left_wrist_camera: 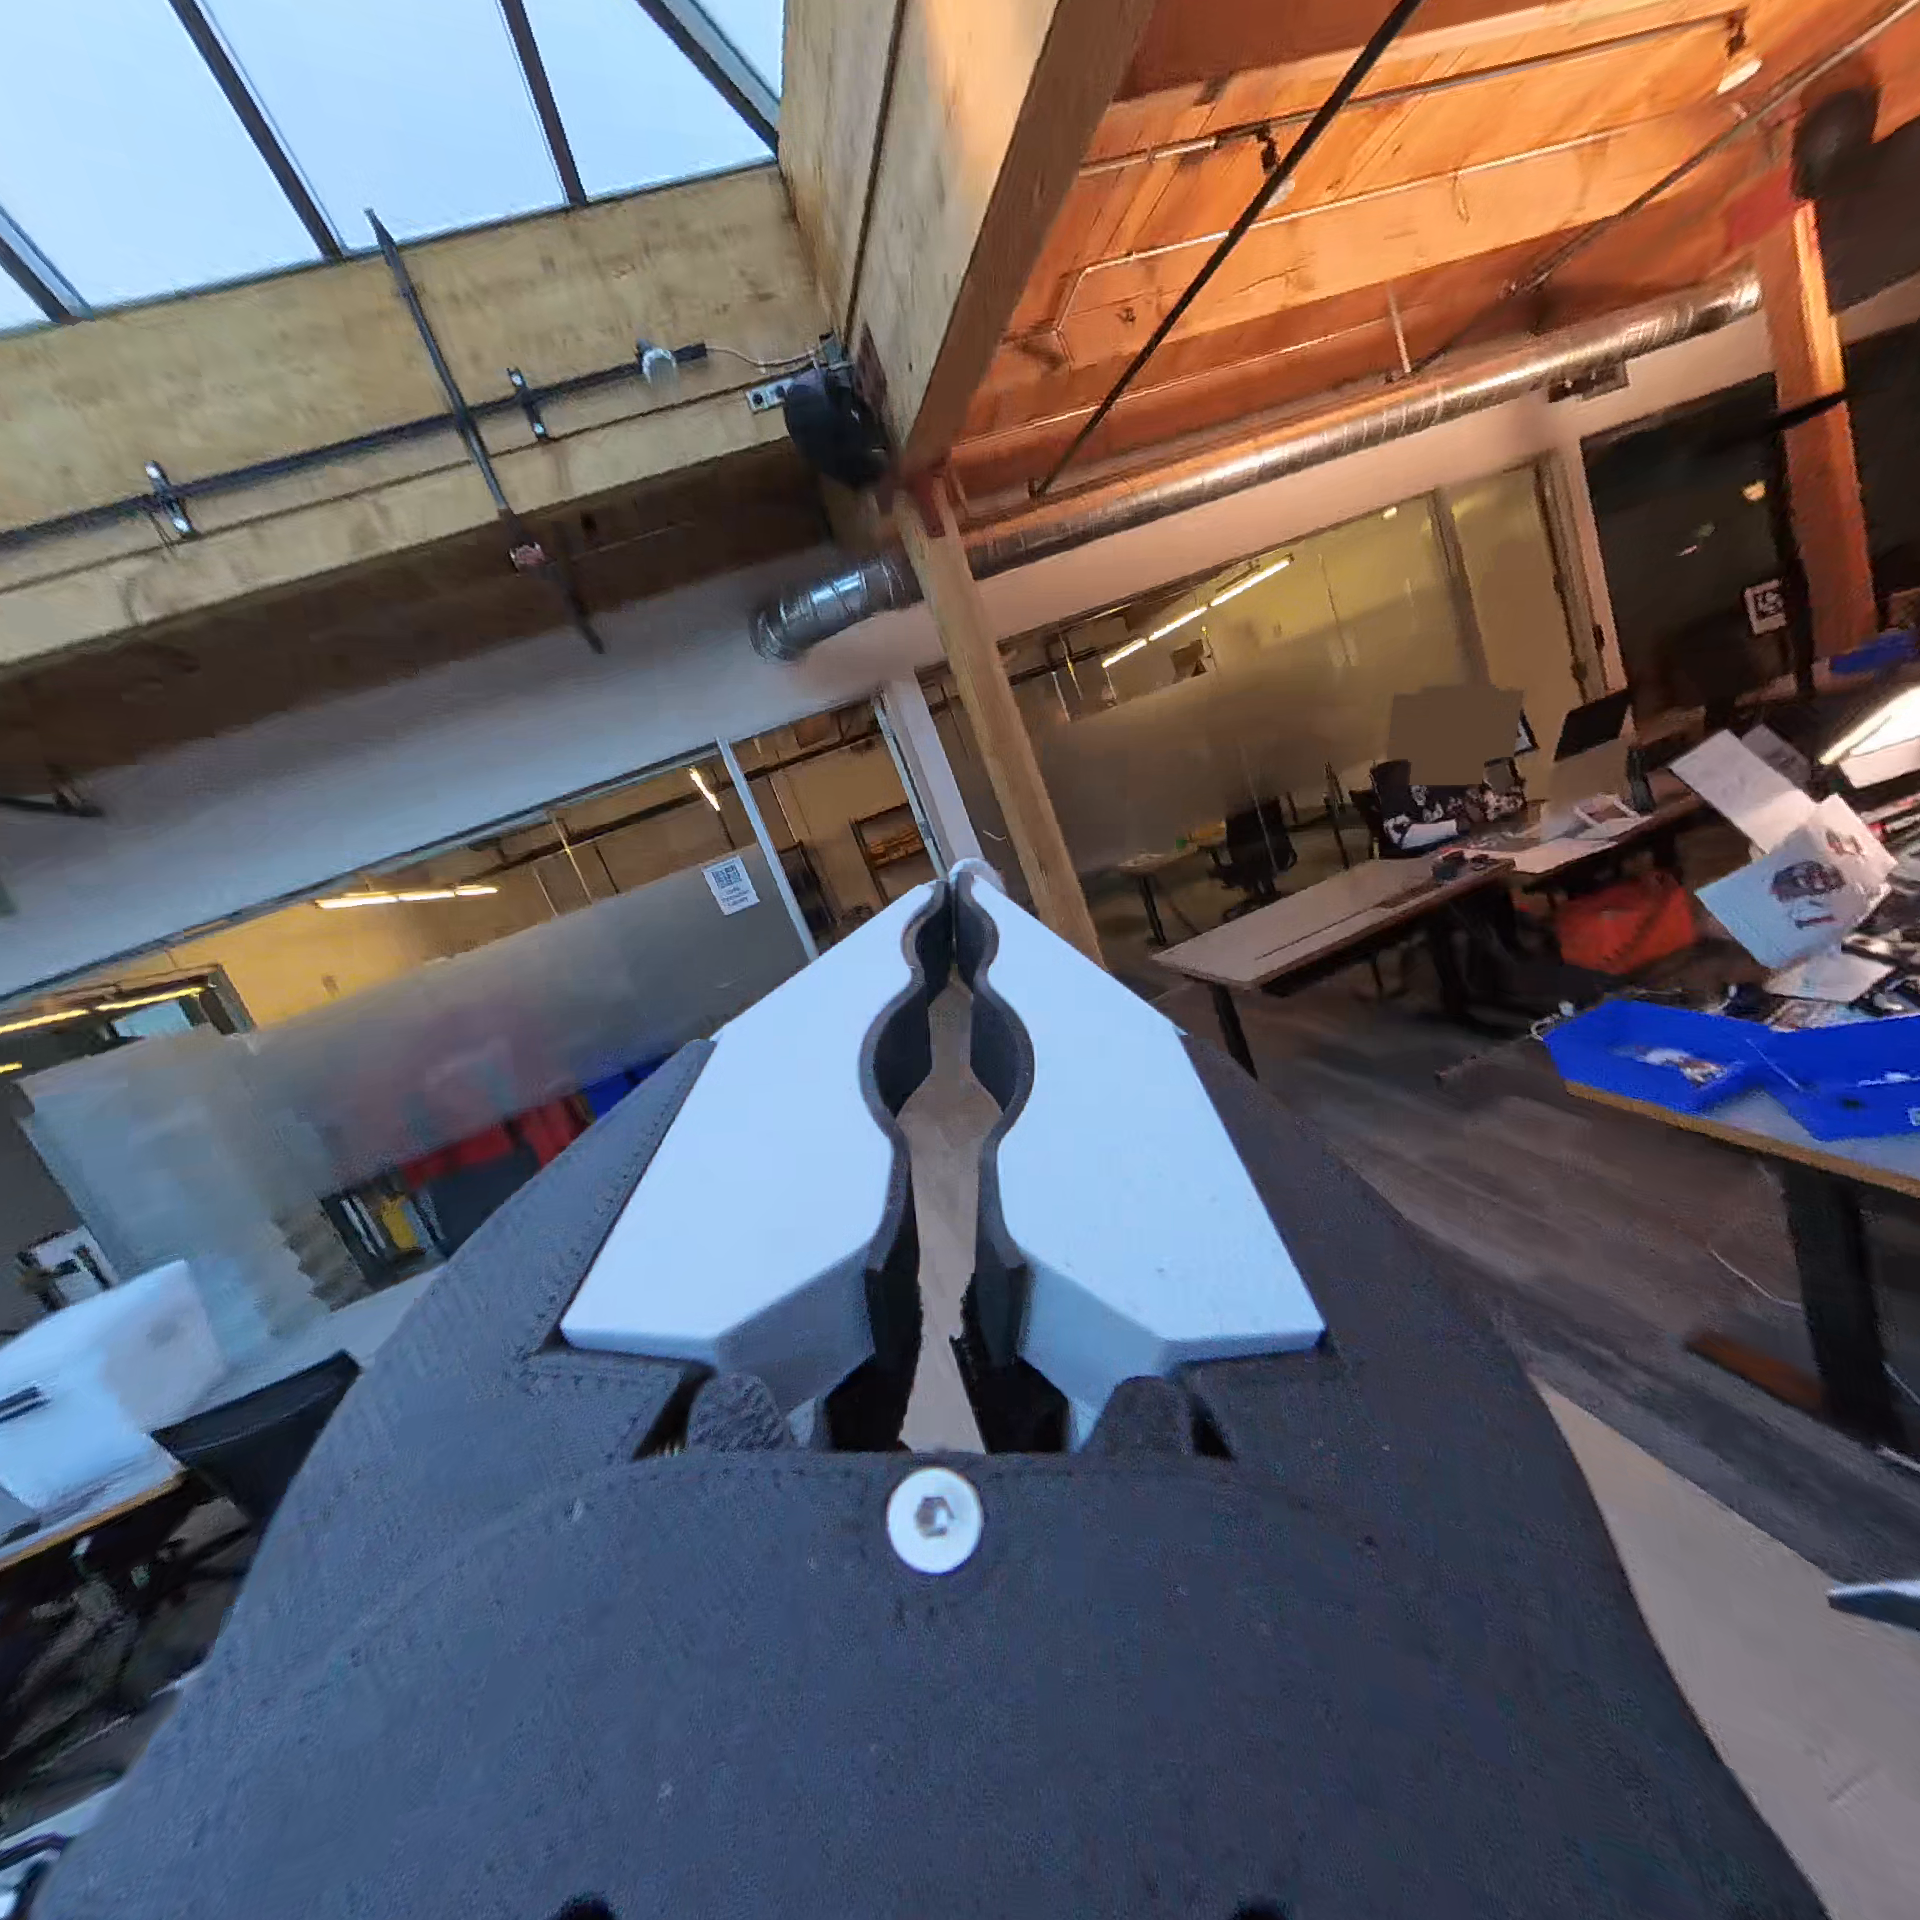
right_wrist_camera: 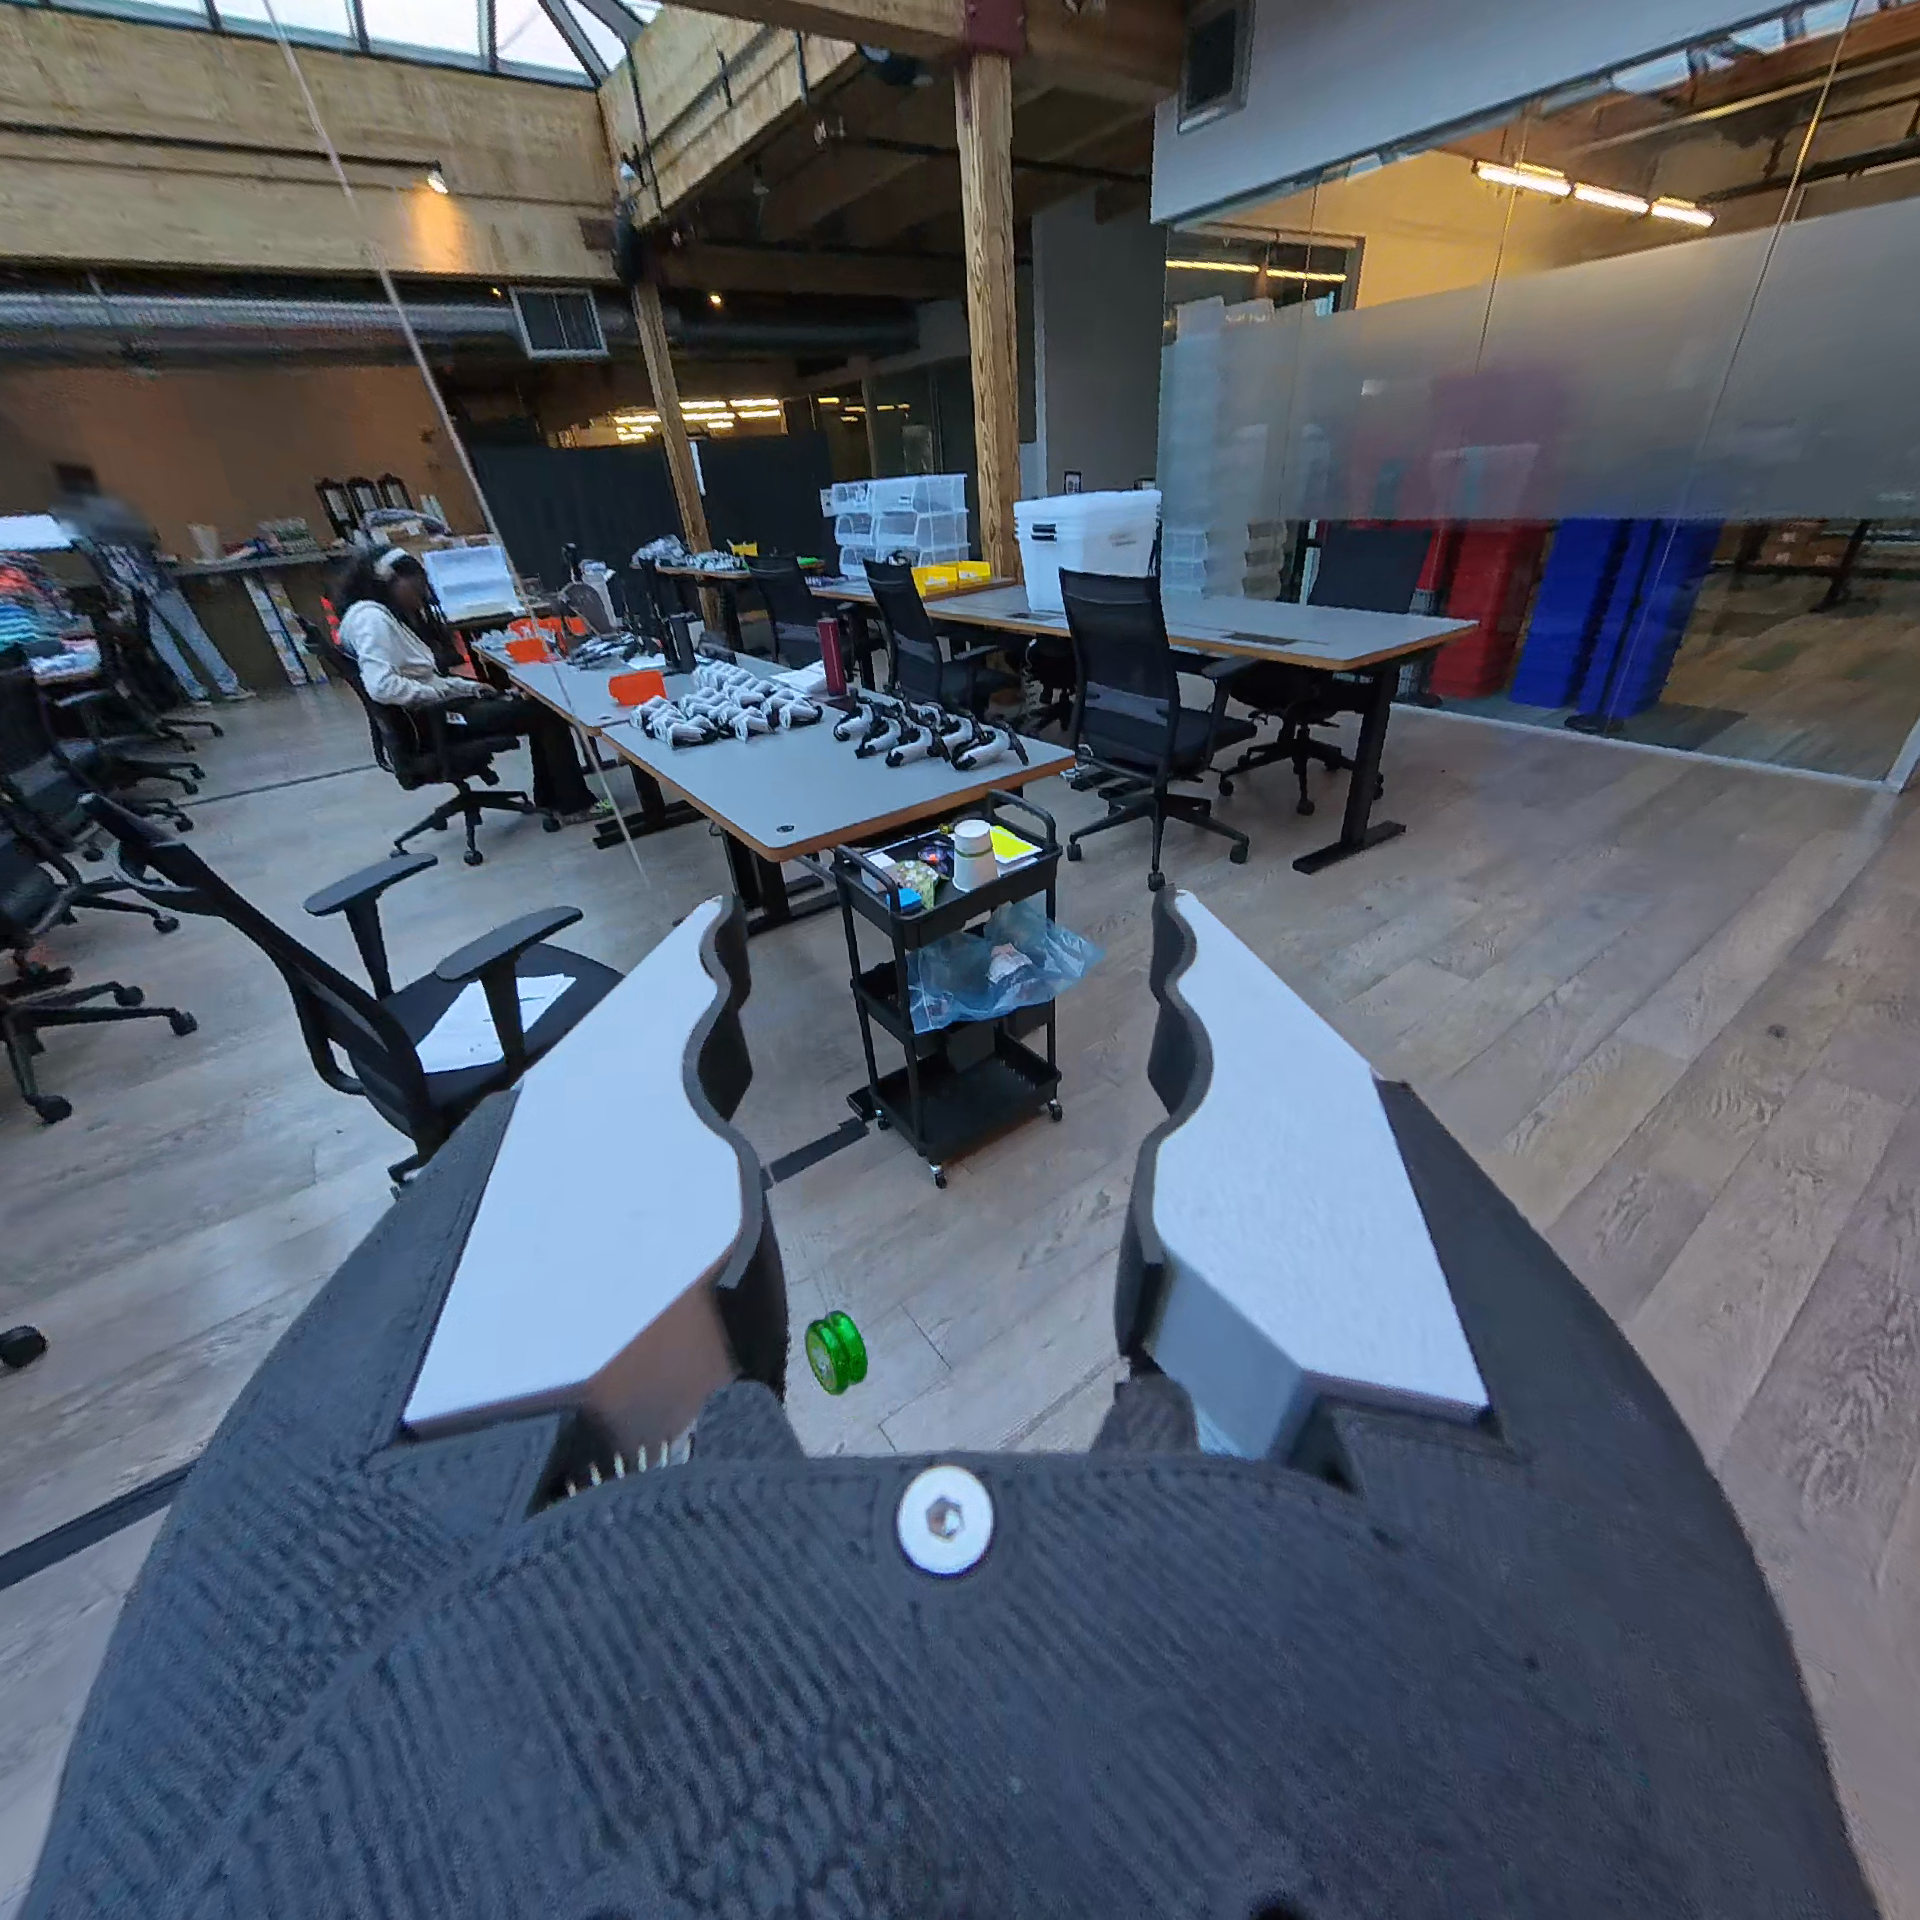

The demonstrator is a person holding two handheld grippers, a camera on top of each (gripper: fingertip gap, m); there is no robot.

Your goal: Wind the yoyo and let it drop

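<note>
A green yoyo (right_wrist_camera: 834,1351) hangs low over the wooden floor and shows between the fingers of my right gripper (right_wrist_camera: 948,909), which is open and empty. A thin white string (right_wrist_camera: 436,416) slants from the upper left of the right wrist view down towards the yoyo, passing behind the left finger. My left gripper (left_wrist_camera: 956,883) points up towards the ceiling with its jaws shut. A small white bit of string (left_wrist_camera: 971,864) shows at its tips. The yoyo is not in the left wrist view.
A black rolling cart (right_wrist_camera: 951,997) stands just ahead, with an office chair (right_wrist_camera: 416,997) to the left. Grey tables (right_wrist_camera: 831,779) carry several devices, and a person (right_wrist_camera: 405,644) sits at one. A table with blue bins (left_wrist_camera: 1662,1060) is on the right. The tips of one gripper are about 50 centimeters away from the tips of the other.
</note>
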